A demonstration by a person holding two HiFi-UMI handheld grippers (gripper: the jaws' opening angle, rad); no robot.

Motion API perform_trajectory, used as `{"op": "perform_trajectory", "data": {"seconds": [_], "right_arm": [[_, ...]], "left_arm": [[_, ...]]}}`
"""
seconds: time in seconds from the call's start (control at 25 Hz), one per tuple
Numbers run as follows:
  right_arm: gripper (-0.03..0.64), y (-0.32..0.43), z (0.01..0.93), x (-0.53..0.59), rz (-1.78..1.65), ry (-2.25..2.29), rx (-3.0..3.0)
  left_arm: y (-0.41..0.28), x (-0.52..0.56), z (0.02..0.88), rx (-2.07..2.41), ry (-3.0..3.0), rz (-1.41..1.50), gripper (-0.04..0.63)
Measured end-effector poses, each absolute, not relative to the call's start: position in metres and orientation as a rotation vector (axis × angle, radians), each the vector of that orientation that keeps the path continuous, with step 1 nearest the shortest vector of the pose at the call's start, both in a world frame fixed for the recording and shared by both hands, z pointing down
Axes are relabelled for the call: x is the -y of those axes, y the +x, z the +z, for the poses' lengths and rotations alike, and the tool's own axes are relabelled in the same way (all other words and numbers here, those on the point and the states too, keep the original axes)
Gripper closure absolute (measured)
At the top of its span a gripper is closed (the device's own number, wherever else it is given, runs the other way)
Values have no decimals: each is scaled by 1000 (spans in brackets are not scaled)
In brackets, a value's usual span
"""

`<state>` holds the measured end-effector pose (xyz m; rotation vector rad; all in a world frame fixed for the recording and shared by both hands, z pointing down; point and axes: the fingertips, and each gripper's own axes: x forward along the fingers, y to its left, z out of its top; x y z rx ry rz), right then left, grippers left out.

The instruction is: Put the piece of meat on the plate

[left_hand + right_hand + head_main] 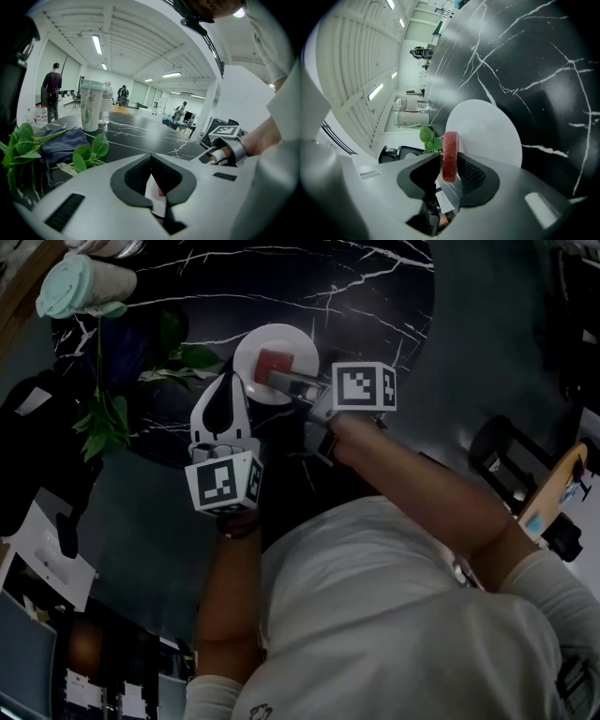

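Observation:
The red piece of meat [450, 154] stands on edge between the pads of my right gripper [449, 163], which is shut on it. It hangs just over the near part of the white plate [487, 126]. In the head view the meat [274, 362] shows above the plate [281, 337], with the right gripper [274, 381] reaching in from the right. My left gripper [227, 382] points at the plate's left rim, its jaws together and holding nothing. Through the left gripper [151, 158] a sliver of the plate [152, 190] shows.
The plate lies on a black marble table [366, 287]. A green-lidded cup [80, 282] stands at the far left. A leafy sprig [111, 418] and a dark blue cloth [63, 143] lie left of the plate. People stand far off in the room.

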<state>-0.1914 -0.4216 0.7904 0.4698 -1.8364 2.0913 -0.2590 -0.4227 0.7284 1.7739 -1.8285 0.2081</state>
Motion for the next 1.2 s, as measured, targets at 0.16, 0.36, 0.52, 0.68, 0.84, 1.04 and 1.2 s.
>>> {"op": "perform_trajectory", "data": {"seconds": [0.16, 0.36, 0.52, 0.68, 0.84, 1.04, 1.2], "right_arm": [[526, -193, 792, 421, 2062, 493, 1832], [492, -189, 790, 421, 1962, 523, 1855], [475, -183, 790, 424, 1870, 567, 1884], [463, -173, 792, 425, 1840, 618, 1889], [449, -158, 796, 425, 1800, 673, 1875], [442, -147, 792, 426, 1790, 748, 1896], [442, -146, 777, 425, 1806, 786, 1946]], "left_arm": [[-259, 420, 729, 1807, 1778, 201, 589], [-259, 416, 725, 1799, 1812, 222, 589], [-260, 412, 721, 1796, 1825, 214, 589], [-264, 402, 715, 1794, 1837, 191, 589], [-273, 390, 705, 1798, 1838, 187, 589], [-288, 372, 695, 1830, 1848, 177, 589], [-297, 354, 678, 1843, 1869, 178, 589]]}}
